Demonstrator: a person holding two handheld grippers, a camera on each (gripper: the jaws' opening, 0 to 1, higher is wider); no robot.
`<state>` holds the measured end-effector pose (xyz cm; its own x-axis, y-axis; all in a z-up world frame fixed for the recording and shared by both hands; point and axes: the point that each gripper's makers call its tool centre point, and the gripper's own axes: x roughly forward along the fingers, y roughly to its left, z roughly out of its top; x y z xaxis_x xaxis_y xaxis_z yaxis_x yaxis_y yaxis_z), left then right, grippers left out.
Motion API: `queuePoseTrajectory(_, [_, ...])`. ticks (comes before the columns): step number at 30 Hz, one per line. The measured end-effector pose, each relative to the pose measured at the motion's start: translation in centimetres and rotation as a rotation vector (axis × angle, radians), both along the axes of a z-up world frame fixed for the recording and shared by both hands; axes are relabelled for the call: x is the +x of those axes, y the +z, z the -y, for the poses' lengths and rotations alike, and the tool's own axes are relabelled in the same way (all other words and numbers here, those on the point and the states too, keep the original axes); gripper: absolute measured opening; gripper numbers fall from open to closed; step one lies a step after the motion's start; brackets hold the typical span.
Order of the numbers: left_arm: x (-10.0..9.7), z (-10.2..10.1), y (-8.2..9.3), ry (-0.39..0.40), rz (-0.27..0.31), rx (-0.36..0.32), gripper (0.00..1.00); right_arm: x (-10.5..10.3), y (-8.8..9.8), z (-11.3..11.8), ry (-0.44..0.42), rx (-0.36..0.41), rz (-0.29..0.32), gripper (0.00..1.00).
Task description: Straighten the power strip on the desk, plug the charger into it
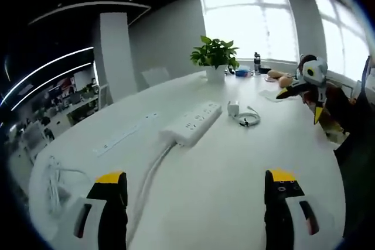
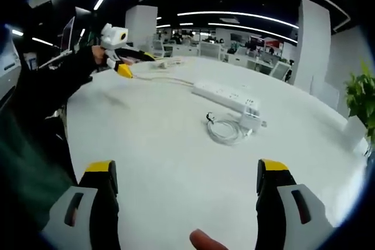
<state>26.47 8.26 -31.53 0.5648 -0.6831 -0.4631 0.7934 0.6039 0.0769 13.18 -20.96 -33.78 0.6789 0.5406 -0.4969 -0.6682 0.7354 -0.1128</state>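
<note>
Left gripper view, left tongs (image 1: 196,194) spread wide and empty above desk (image 1: 234,168), right tongs (image 2: 186,182) likewise released, holding nothing

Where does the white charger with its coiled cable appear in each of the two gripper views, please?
Left gripper view: the charger sits right of centre on the desk, just off the far end of the power strip, cable coiled to its right.
Right gripper view: the charger lies right of centre, cable coiled to its left.
Shared landmark: the power strip, beside the charger in both.
</note>
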Motion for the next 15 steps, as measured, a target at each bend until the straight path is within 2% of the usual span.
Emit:
queuePoseTrajectory(5, [-0.2, -0.2, 0.1, 0.005, -0.002, -0.019, 0.99, 0.3, 0.2, 0.5, -0.011, -0.011, 0.001, 0.99])
queuePoseTrajectory(15, [-0.8, -0.6, -0.5, 0.006, -0.015, -0.006, 0.99, 1.2, 0.3, 0.7, -0.013, -0.031, 0.003, 0.99])
